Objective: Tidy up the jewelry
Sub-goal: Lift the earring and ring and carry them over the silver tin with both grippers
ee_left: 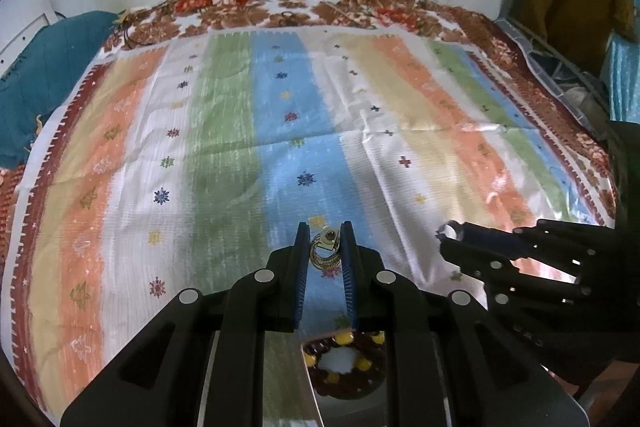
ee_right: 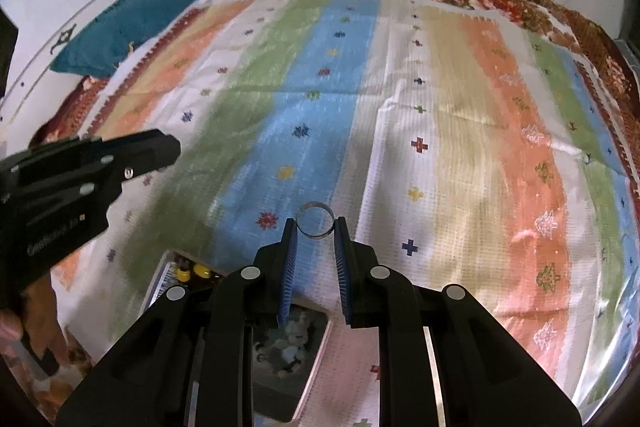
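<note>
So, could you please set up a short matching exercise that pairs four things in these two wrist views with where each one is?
Things:
1. gold ring
2. silver ring
3. beaded bracelet
4. teal pillow

Places:
A. at the far left corner of the bed, by the wall
B. between the left gripper's fingertips
C. in a tray below the left gripper
D. between the right gripper's fingertips

Pairs: 1-B, 2-D, 3-C, 4-A
</note>
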Motion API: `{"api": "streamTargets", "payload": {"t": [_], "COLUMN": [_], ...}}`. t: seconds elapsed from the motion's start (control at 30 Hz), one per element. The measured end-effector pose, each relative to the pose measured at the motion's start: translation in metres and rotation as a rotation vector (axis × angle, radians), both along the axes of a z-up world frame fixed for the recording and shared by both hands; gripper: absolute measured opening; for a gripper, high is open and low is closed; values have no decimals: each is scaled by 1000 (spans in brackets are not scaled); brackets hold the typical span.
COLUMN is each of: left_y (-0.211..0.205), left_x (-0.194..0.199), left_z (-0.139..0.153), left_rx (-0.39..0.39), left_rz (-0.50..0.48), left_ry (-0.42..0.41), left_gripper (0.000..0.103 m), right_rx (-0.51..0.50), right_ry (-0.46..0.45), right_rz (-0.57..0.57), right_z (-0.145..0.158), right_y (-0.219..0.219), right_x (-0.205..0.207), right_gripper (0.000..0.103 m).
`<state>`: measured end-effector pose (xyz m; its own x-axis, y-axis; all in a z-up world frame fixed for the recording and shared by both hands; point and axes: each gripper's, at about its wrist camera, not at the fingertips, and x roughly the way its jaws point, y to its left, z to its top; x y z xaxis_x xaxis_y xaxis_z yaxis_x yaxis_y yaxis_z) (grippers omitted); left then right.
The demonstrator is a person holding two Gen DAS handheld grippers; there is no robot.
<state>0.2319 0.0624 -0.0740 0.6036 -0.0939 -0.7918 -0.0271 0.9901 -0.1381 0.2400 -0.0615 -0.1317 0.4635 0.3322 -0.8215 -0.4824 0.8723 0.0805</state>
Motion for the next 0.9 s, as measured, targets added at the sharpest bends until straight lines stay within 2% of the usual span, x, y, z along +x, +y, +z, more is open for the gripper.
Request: {"api": "streamTargets", "payload": {"t": [0.13, 0.43, 0.6, 0.9], "left_y": [-5, -9, -12, -23], "left_x": [-12, -40, -57, -81], "left_z": [8, 18, 18, 18], "left_rx": [-2, -31, -60, -63], "left_rz": [6, 11, 24, 21], "left_ry": [-18, -53, -60, -73], "left_gripper": [15, 15, 15, 15], "right_rx": [8, 72, 29, 90], "right_ry": [6, -44, -134, -112], "right_rz": [11, 22, 44, 83], "right_z": [0, 13, 21, 24], "right_y": [0, -13, -13, -22], "right_x": [-10, -31, -52, -78], "right_gripper": [20, 20, 20, 20]}}
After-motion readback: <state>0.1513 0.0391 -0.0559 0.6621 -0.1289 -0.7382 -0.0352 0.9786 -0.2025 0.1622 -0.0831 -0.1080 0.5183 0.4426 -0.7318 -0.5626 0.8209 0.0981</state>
